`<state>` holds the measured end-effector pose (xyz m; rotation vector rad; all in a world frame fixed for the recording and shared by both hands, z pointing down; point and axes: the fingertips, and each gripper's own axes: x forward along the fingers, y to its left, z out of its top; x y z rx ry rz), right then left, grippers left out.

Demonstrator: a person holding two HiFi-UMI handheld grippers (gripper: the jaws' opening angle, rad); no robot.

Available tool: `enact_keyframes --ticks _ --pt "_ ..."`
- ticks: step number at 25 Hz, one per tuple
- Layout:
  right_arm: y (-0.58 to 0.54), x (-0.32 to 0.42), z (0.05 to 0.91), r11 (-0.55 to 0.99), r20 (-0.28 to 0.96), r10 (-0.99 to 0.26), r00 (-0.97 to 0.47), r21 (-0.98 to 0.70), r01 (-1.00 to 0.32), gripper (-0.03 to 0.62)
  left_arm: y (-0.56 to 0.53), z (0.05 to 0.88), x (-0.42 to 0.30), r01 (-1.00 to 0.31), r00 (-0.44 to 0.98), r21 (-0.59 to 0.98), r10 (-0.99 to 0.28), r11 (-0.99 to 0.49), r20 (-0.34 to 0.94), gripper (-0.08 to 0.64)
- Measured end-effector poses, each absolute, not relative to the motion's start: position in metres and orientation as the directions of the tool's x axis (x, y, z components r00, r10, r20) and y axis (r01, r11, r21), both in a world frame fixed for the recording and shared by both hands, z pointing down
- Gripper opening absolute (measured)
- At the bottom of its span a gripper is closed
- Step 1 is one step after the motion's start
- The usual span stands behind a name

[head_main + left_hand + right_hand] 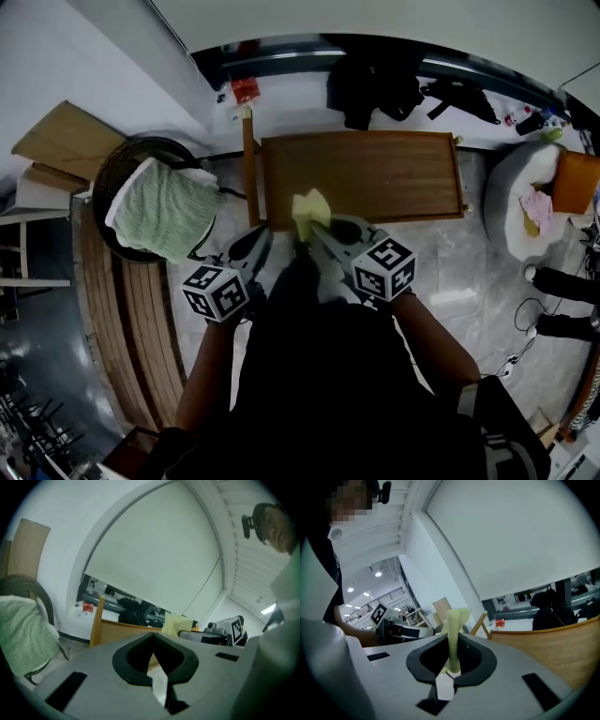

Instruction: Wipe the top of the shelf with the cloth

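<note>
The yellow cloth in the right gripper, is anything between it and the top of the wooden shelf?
Nothing visible does. The cloth, clamped in the right gripper, is held at the near edge of the shelf, whose top looks bare. The left gripper is off to the side, shut and empty.

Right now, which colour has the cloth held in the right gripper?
The cloth is pale yellow; the head view shows it best.

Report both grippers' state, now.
Left gripper: shut, nothing between the jaws.
Right gripper: shut on the yellow cloth.
</note>
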<state>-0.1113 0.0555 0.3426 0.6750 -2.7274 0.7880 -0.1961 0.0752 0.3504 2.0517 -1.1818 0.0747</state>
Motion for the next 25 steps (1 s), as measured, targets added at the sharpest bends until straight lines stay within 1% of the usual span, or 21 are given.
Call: enact_keyframes --ticks 6,10,12,15,22,25 --pt "-0.013 -0.147 0.36 0.723 0.382 -0.392 -0.837 -0.434 -0.538 0.041 0.009 0.366 -0.224 -0.741 0.617 0.593 -0.669 -0.315 0.415 0.011" --pt "-0.05 -0.166 0.379 0.706 0.428 -0.387 -0.817 -0.431 -0.561 0.041 -0.022 0.376 -0.222 -0.689 0.675 0.641 -0.621 -0.338 0.398 0.011" --pt "-0.064 -0.174 0.391 0.694 0.452 -0.378 -0.808 -0.439 -0.57 0.041 -0.034 0.386 -0.222 -0.683 0.684 0.654 -0.6 -0.326 0.414 0.01" --pt "-0.085 -0.187 0.41 0.676 0.484 -0.366 -0.795 -0.449 -0.584 0.041 -0.051 0.401 -0.227 -0.692 0.68 0.652 -0.581 -0.309 0.446 0.011" --pt "-0.125 -0.204 0.463 0.625 0.568 -0.343 -0.748 -0.457 -0.633 0.041 -0.086 0.415 -0.241 -0.736 0.644 0.609 -0.583 -0.295 0.495 0.011" --pt "-0.141 -0.212 0.486 0.617 0.596 -0.327 -0.734 -0.453 -0.643 0.041 -0.099 0.422 -0.25 -0.751 0.613 0.614 -0.601 -0.242 0.513 0.011"
